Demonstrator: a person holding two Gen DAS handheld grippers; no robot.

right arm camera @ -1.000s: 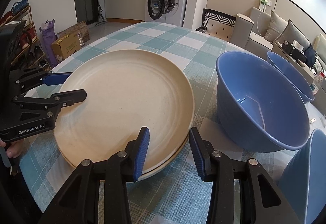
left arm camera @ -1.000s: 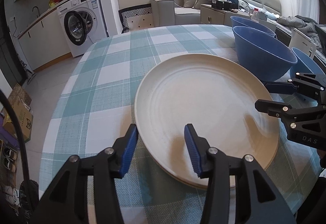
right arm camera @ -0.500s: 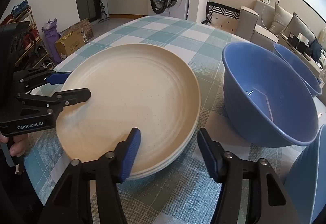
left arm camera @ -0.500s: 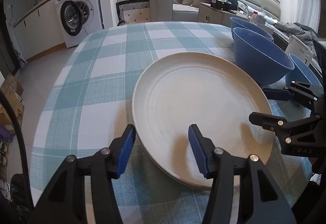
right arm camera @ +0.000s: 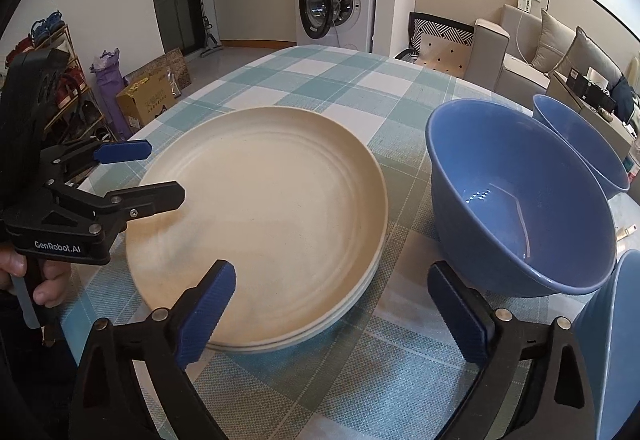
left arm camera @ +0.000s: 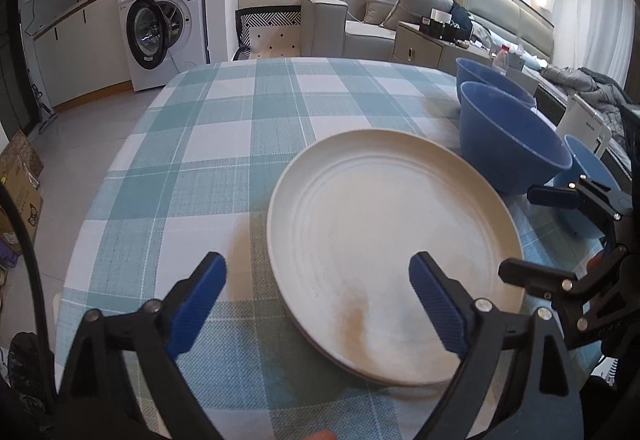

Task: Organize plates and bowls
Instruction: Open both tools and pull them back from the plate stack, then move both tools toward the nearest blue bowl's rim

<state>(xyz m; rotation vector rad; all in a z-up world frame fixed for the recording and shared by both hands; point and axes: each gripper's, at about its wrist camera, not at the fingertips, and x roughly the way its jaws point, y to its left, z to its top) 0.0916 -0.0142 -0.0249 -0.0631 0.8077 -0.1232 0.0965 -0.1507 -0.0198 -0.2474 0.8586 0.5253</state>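
Stack of round cream ceramic plates (right arm camera: 260, 224) sits centre frame on the teal-and-white checked tablecloth (right arm camera: 328, 79). Left gripper (left arm camera: 316, 296) jaws opening wide, straddling the stack's near rim, not pinching. Right gripper (right arm camera: 332, 304) likewise opening wide. Big blue bowl (right arm camera: 520, 195) right of the stack.

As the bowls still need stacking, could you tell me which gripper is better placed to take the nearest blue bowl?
Right gripper: jaws opening, empty, with the blue bowl just beside it; the plates separate the left gripper from it.
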